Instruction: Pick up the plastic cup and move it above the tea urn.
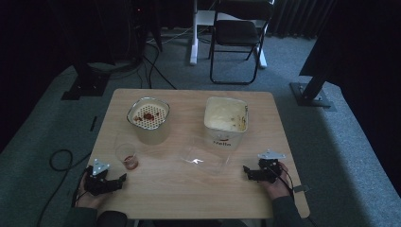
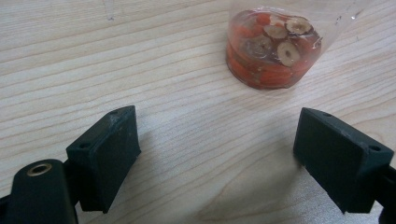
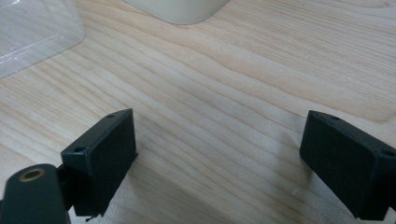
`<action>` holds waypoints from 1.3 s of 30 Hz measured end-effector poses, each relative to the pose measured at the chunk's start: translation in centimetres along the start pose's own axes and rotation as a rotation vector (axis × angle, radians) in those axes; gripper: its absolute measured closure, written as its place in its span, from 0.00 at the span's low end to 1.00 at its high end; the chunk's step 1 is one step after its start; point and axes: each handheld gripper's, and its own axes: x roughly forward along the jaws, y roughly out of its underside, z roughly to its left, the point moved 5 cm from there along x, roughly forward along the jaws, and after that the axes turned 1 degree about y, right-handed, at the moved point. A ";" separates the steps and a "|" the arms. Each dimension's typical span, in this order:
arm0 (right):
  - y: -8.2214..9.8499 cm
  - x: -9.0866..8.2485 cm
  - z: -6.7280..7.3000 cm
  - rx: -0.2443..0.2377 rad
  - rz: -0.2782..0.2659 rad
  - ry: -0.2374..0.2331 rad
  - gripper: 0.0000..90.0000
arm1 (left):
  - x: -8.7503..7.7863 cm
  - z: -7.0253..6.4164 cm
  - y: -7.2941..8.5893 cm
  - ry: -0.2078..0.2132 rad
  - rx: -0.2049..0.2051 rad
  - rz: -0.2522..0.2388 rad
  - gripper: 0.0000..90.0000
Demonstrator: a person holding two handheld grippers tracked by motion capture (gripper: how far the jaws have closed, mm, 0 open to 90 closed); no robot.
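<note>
My left gripper [image 1: 119, 180] rests near the table's front left corner, held in a hand, jaws open with nothing between them. Just beyond it stands a clear plastic cup [image 1: 127, 156] with red-orange food and pale round slices at its bottom [image 2: 273, 49]. My left gripper [image 2: 217, 154] points toward the cup from a short way off. At the front right my right gripper [image 1: 246, 171] lies open and empty, facing left toward a clear plastic tray [image 1: 203, 159]. In the right gripper view my right gripper [image 3: 217, 158] stands over bare wood, with the clear tray [image 3: 32, 32] at upper left.
A cream pot [image 1: 150, 130] with a perforated insert holding red pieces stands at the back left. A square cream tub [image 1: 225, 135] with pale contents stands at the back right; its base [image 3: 177, 9] shows ahead of the right gripper. A folding chair [image 1: 239, 33] stands beyond the wooden table [image 1: 189, 194].
</note>
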 end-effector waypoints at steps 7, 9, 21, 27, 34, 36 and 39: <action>0.2 -0.2 0.3 -0.001 0.000 -0.001 0.12 | 0.0 0.0 0.0 -0.001 -0.002 0.000 0.16; 0.2 -0.2 0.3 0.000 0.000 -0.001 0.12 | 0.0 0.0 0.0 -0.001 -0.001 0.000 0.16; -0.6 -1.3 1.8 -0.012 0.019 0.025 0.46 | 0.0 0.0 0.0 -0.001 -0.001 0.001 0.16; -3.0 -2.9 2.9 0.001 -0.067 0.002 0.45 | 0.0 0.0 0.0 -0.001 -0.001 0.001 0.16; -5.0 -3.1 3.9 -0.007 -0.096 -0.011 0.43 | 0.0 0.0 0.0 -0.001 -0.001 0.001 0.16; -5.9 -3.1 4.4 -0.015 -0.114 -0.008 0.42 | 0.0 0.0 0.0 -0.001 -0.001 0.001 0.16; -6.4 -3.0 4.7 -0.014 -0.123 -0.015 0.42 | 0.0 0.0 0.0 -0.001 -0.001 0.002 0.16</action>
